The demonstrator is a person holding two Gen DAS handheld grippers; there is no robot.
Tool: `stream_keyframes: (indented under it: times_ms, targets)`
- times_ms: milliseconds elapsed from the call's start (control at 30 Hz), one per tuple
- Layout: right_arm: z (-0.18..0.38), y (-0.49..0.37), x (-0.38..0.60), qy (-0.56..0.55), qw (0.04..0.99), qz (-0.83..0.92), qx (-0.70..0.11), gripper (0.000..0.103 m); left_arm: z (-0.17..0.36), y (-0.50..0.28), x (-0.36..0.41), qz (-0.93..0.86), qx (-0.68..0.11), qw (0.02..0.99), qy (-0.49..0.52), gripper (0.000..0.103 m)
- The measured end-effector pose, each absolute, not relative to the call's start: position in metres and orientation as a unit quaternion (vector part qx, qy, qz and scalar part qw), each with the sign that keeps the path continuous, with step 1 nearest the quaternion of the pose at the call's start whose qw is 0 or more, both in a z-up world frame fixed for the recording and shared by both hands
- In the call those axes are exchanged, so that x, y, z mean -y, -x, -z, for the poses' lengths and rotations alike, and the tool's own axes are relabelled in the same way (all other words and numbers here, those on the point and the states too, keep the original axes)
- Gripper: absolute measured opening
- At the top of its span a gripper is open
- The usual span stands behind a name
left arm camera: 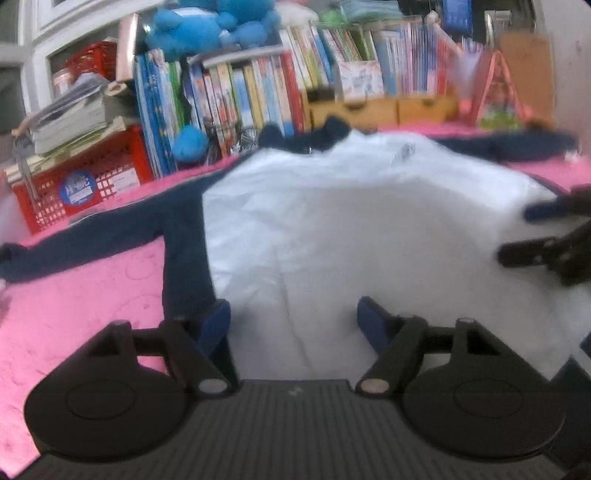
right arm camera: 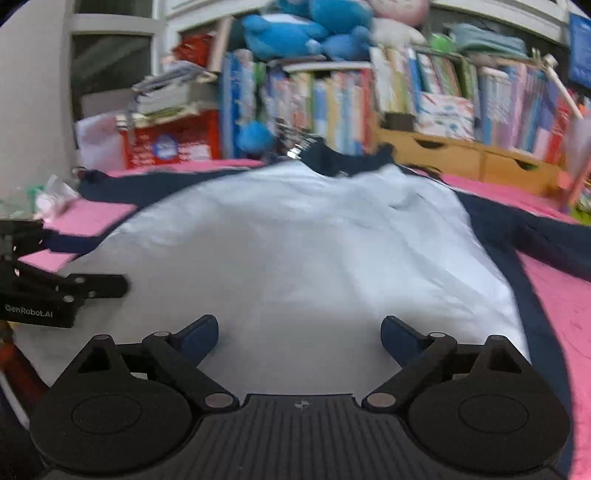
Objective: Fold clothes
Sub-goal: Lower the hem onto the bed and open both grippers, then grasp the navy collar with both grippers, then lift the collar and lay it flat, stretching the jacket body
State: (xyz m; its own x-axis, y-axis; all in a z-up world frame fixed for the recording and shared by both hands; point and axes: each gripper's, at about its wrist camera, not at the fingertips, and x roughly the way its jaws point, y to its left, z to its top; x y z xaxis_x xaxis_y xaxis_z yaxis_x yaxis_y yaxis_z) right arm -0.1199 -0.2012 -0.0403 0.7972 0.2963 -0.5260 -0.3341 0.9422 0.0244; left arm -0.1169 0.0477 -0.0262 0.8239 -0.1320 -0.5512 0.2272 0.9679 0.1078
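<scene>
A white top with navy sleeves and collar (left arm camera: 332, 221) lies spread flat on a pink surface (left arm camera: 81, 295), its sleeves stretched out to both sides. My left gripper (left arm camera: 293, 319) stands open just above the lower left part of the white body, nothing between its blue fingertips. At the right edge of this view the right gripper (left arm camera: 517, 234) also shows, open over the garment. In the right wrist view the same top (right arm camera: 295, 240) fills the middle, and my right gripper (right arm camera: 299, 334) is open over its lower hem. The left gripper (right arm camera: 92, 286) pokes in from the left.
Behind the garment stands a row of books (left arm camera: 295, 81), a red crate (left arm camera: 81, 184) with stacked papers, wooden drawers (left arm camera: 380, 109) and blue plush toys (left arm camera: 207, 29). Pink surface (right arm camera: 554, 295) lies bare to the right of the top.
</scene>
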Motion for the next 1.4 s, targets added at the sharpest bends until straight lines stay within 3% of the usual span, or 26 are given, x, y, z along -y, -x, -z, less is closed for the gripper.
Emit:
stream_keyframes:
  times_ms: [67, 200, 300, 333, 433, 533, 567, 633, 700, 733, 800, 1100, 1333, 1400]
  targets:
    - [0.043, 0.122, 0.227, 0.044, 0.948, -0.157, -0.274, 0.081, 0.026, 0.120, -0.064, 0.100, -0.286, 0.950, -0.068, 0.077]
    - [0.045, 0.121, 0.288, 0.058, 0.955, -0.056, -0.286, 0.084, 0.016, 0.127, -0.097, 0.071, -0.311, 0.946, -0.062, 0.074]
    - [0.042, 0.112, 0.334, -0.005, 0.949, -0.028, -0.314, 0.084, 0.000, 0.128, -0.118, 0.052, -0.326, 0.942, -0.052, 0.048]
    - [0.039, 0.110, 0.341, -0.020, 0.947, -0.030, -0.320, 0.079, -0.009, 0.123, -0.122, 0.042, -0.319, 0.945, -0.052, 0.039]
    - [0.017, 0.099, 0.331, -0.008, 0.954, -0.057, -0.294, 0.063, -0.038, 0.092, -0.126, 0.052, -0.307, 0.950, -0.019, 0.040]
    - [-0.006, 0.065, 0.315, -0.018, 0.958, -0.099, -0.268, 0.059, -0.043, 0.032, -0.097, 0.074, -0.323, 0.943, 0.001, 0.037]
    - [-0.008, 0.045, 0.310, -0.023, 0.955, -0.107, -0.276, 0.056, -0.036, 0.008, -0.082, 0.085, -0.330, 0.940, -0.010, 0.032]
    - [-0.003, -0.002, 0.295, -0.025, 0.945, -0.112, -0.305, 0.037, -0.017, -0.040, -0.053, 0.103, -0.347, 0.931, -0.034, 0.023]
    - [0.005, -0.054, 0.277, -0.026, 0.935, -0.111, -0.336, 0.025, 0.003, -0.089, -0.031, 0.104, -0.370, 0.923, -0.033, 0.017]
    - [0.009, -0.081, 0.270, -0.027, 0.932, -0.108, -0.346, 0.022, 0.013, -0.113, -0.021, 0.104, -0.381, 0.918, -0.031, 0.006]
    - [0.018, -0.129, 0.260, -0.039, 0.924, -0.105, -0.365, 0.018, 0.031, -0.158, -0.009, 0.093, -0.388, 0.917, -0.023, 0.004]
    - [0.039, -0.279, 0.226, 0.040, 0.939, -0.061, -0.336, 0.012, 0.056, -0.280, -0.001, 0.012, -0.331, 0.937, -0.114, 0.001]
    - [0.047, -0.300, 0.239, 0.030, 0.947, -0.074, -0.312, 0.015, 0.053, -0.300, -0.005, -0.003, -0.329, 0.938, -0.105, 0.000]
    - [0.051, -0.278, 0.233, 0.094, 0.947, -0.082, -0.298, 0.018, 0.052, -0.298, -0.002, -0.007, -0.328, 0.938, -0.113, 0.000]
